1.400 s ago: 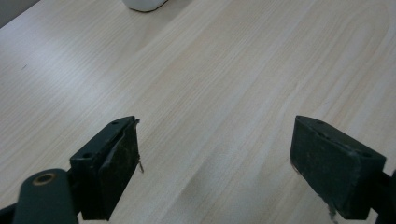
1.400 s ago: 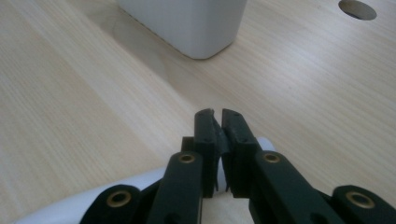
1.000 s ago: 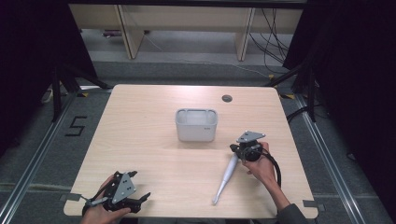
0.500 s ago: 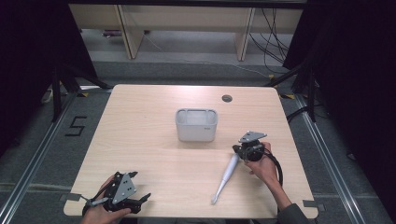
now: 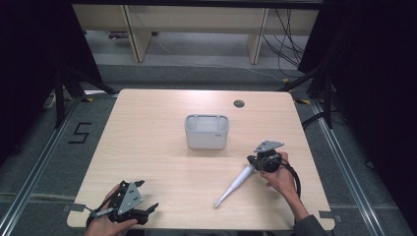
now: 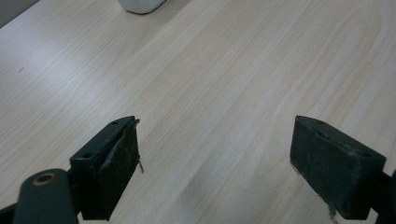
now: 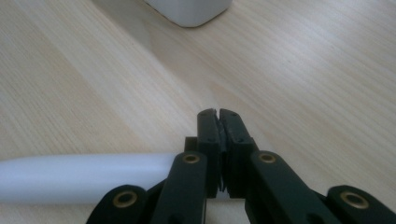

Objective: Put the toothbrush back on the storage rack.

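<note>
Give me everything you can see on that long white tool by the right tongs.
The long white tool is a slim, smooth, plastic-looking wand, thicker at the handle and tapering to a small flared tip. It lies flat on the wooden table, running diagonally from the right tongs toward the near edge. The tongs look shut on its thick end; in the right gripper view the white shaft passes behind the closed jaws.

Evenly lit from overhead, surroundings falling off into near black. Soft sheen on the table ahead of the jaws. Faint shadow beside the white container. Sharp nearby jaws, mildly blurred white handle left of them.
</note>
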The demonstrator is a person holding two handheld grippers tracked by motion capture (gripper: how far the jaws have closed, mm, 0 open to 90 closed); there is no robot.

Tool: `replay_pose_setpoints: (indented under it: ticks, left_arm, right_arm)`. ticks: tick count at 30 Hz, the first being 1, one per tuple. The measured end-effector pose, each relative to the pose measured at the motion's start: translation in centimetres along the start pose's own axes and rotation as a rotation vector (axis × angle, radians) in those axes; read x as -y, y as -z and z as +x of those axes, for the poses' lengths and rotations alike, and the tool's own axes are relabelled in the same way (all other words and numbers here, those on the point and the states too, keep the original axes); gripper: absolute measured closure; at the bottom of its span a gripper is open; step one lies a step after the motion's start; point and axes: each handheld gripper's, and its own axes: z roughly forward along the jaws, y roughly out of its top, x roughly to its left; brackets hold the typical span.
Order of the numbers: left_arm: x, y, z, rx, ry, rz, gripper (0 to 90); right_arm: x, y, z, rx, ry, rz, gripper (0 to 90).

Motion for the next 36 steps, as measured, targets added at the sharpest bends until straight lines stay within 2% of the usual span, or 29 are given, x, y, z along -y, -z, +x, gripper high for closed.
replay_pose_setpoints:
  ticks: [1, 2, 3, 4, 5, 6, 9, 11, 12, 13, 14, 15, 16, 19, 20, 21, 22, 25, 26, 29, 32, 34, 36]
  left_arm:
    - [0.0, 0.0, -0.1, 0.003, 0.006, -0.004, 15.1]
    - [0.0, 0.0, -0.1, 0.012, 0.006, 0.002, 15.1]
    - [0.0, -0.1, -0.2, 0.009, 0.014, -0.011, 15.1]
    - [0.0, -0.1, -0.2, 0.009, 0.014, -0.011, 15.1]
    - [0.0, 0.0, -0.1, 0.000, 0.005, -0.004, 15.1]
    - [0.0, 0.0, -0.1, 0.014, 0.008, -0.006, 15.1]
    - [0.0, 0.0, 0.0, 0.012, 0.010, -0.008, 15.1]
    - [0.0, 0.1, 0.0, 0.013, 0.002, -0.004, 15.1]
    - [0.0, 0.0, -0.1, 0.012, 0.011, -0.009, 15.1]
    - [0.0, 0.0, -0.1, 0.012, 0.011, -0.009, 15.1]
    - [0.0, 0.0, -0.1, 0.011, 0.011, -0.012, 15.1]
    - [0.0, 0.0, -0.1, 0.012, 0.011, -0.012, 15.1]
    - [0.0, 0.0, -0.1, 0.012, 0.011, -0.012, 15.1]
    - [0.0, 0.1, 0.0, 0.012, 0.001, -0.003, 15.1]
    - [0.0, 0.0, -0.1, 0.011, 0.016, -0.012, 15.1]
    - [0.0, 0.0, -0.1, 0.011, 0.016, -0.012, 15.1]
    - [0.0, 0.0, -0.1, 0.012, 0.016, -0.011, 15.1]
    - [0.0, 0.1, -0.1, 0.014, 0.023, -0.006, 15.1]
    - [0.0, 0.1, -0.1, 0.014, 0.024, -0.006, 15.1]
    - [0.0, 0.1, -0.1, 0.013, 0.021, 0.005, 15.1]
    - [0.0, 0.1, -0.1, 0.001, 0.018, 0.002, 15.1]
    - [0.0, 0.1, -0.1, 0.001, 0.018, 0.001, 15.1]
    - [0.0, 0.1, -0.1, 0.002, 0.016, 0.002, 15.1]
  right_arm:
    - [0.1, -0.1, 0.0, 0.007, 0.001, -0.027, 87.7]
    - [0.1, 0.2, 0.0, -0.002, -0.006, 0.003, 87.6]
    - [0.2, 0.2, -0.1, -0.006, 0.009, 0.004, 87.5]
    - [0.2, 0.2, -0.1, -0.006, 0.009, 0.004, 87.5]
    - [0.3, 0.4, 0.0, -0.007, -0.013, 0.011, 87.5]
    - [0.4, 0.5, 0.0, -0.001, -0.006, 0.015, 87.4]
    - [0.5, 0.6, 0.2, -0.007, -0.005, 0.020, 87.1]
    - [0.6, 0.5, 0.1, -0.002, 0.035, 0.007, 86.8]
    - [0.7, 0.6, 0.6, -0.005, -0.027, 0.028, 86.8]
    - [0.7, 0.7, 0.4, -0.003, -0.001, 0.027, 86.8]
    - [0.7, 0.6, 0.6, -0.001, -0.014, 0.021, 86.7]
    - [0.8, 0.6, 0.5, 0.003, 0.013, 0.016, 86.6]
    - [0.7, 0.7, 0.5, -0.009, 0.011, 0.035, 86.6]
    - [0.8, 0.7, 0.8, -0.004, 0.026, 0.027, 86.4]
    - [0.8, 0.6, 0.7, -0.010, 0.043, 0.018, 86.2]
    - [0.7, 0.9, 0.8, -0.015, 0.044, 0.037, 86.1]
    - [0.8, 0.8, 1.0, 0.001, 0.034, 0.023, 86.1]
    - [0.9, 0.9, 1.2, 0.000, 0.009, 0.037, 85.5]
    - [0.8, 0.9, 1.0, -0.009, 0.035, 0.034, 85.5]
    - [0.9, 0.9, 1.0, -0.011, 0.049, 0.026, 85.5]
    - [1.0, 1.3, 1.1, -0.014, 0.022, 0.056, 85.5]
    - [1.1, 1.2, 1.2, -0.001, 0.025, 0.034, 85.2]
    - [1.2, 1.4, 1.3, -0.010, 0.021, 0.057, 84.8]
